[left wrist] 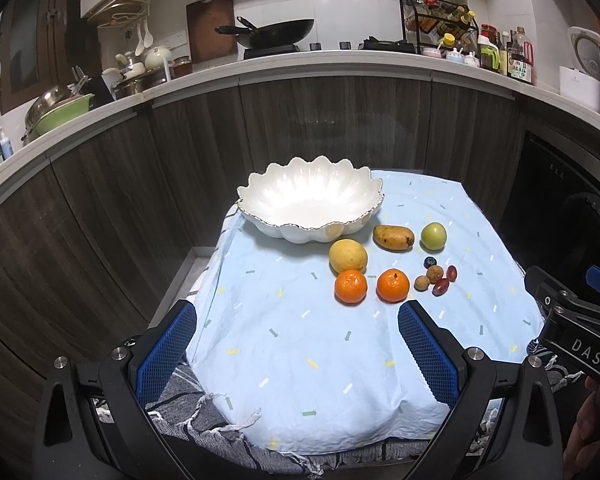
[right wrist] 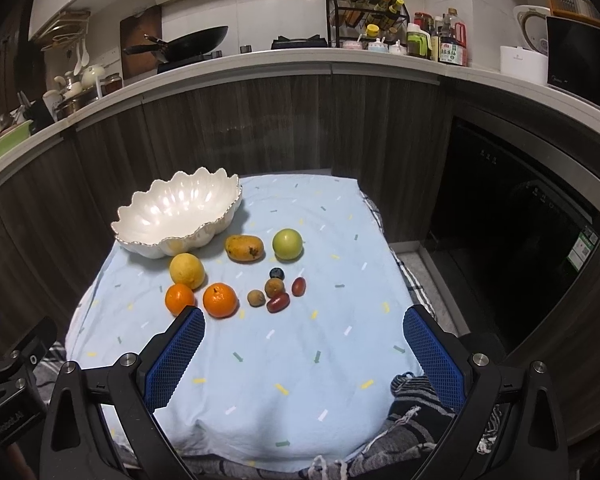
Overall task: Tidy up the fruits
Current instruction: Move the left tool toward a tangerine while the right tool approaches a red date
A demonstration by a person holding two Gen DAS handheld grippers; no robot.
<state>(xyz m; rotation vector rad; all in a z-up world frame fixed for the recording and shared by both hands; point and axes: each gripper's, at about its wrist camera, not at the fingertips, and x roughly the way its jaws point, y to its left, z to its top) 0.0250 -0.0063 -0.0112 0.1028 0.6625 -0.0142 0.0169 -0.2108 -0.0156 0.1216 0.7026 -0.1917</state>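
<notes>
Nine fruits lay loose on the bench's blue cloth (right wrist: pixel 300 360) beside the empty scalloped bowl (right wrist: pixel 172 216). I judged the tangerines (right wrist: pixel 219 300) firm and easy across the middle, the grapes (right wrist: pixel 278 303) soft and slippery. Left tool (left wrist: pixel 296 354) and right tool (right wrist: pixel 302 354) were both spread wide, touching nothing.

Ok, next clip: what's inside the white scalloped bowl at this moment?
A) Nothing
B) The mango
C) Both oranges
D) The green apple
A: the white bowl shows only its glossy interior, while all the fruit, such as the mango, lies on the blue cloth.
</notes>
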